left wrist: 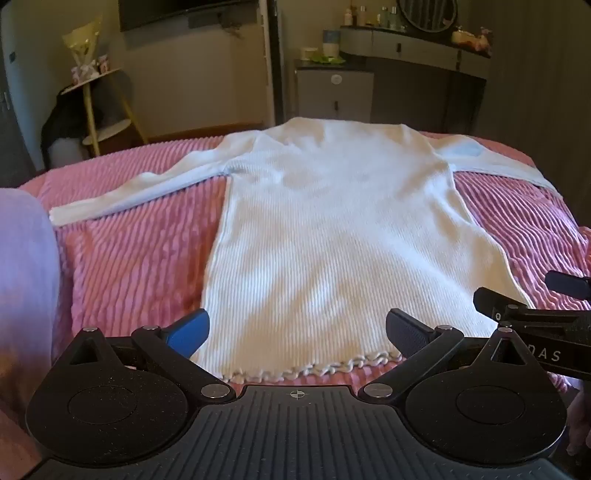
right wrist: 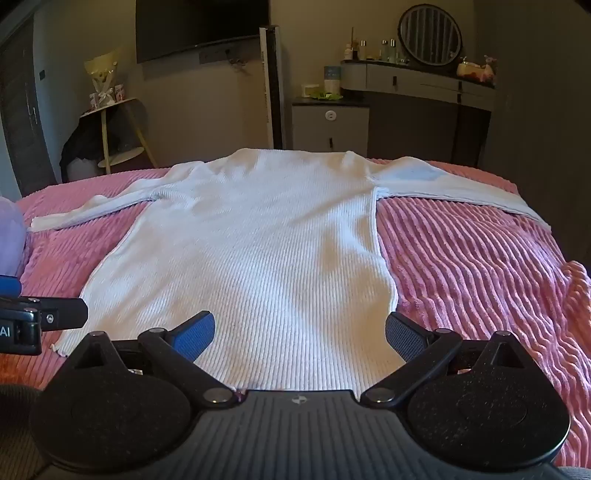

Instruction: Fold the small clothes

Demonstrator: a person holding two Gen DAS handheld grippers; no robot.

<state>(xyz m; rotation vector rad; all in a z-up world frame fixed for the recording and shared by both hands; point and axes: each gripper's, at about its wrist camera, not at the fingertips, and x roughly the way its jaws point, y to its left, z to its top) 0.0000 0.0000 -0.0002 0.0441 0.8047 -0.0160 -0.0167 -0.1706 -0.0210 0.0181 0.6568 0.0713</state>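
Nearest the lens, the left gripper [left wrist: 297, 332] stands with its jaws spread wide and nothing between the pads, poised over the scalloped hem at 6 o'clock. Beside it at 3 o'clock the right gripper's black body shows the letters "DAS"; the rest of the word is cut off. From the right wrist view, the right gripper [right wrist: 300, 334] is likewise spread wide and holds nothing, over the lower part of the same garment; at 9 o'clock the left gripper's body shows the letters "AI".

Beyond the pads lies the white ribbed sweater [left wrist: 332, 221], flat on the pink ribbed bedspread [left wrist: 140, 258], hem toward the camera, neck toward 12 o'clock, one sleeve stretched toward 9 o'clock and the other toward 3 o'clock. A lilac cushion [left wrist: 26, 266] sits at the 9 o'clock edge.

Farther off, toward 1 o'clock, a grey dresser [right wrist: 417, 81] carries small bottles [right wrist: 388, 50], labels too small to read, next to a round mirror [right wrist: 430, 35]. At 11 o'clock hangs a dark television [right wrist: 201, 27].
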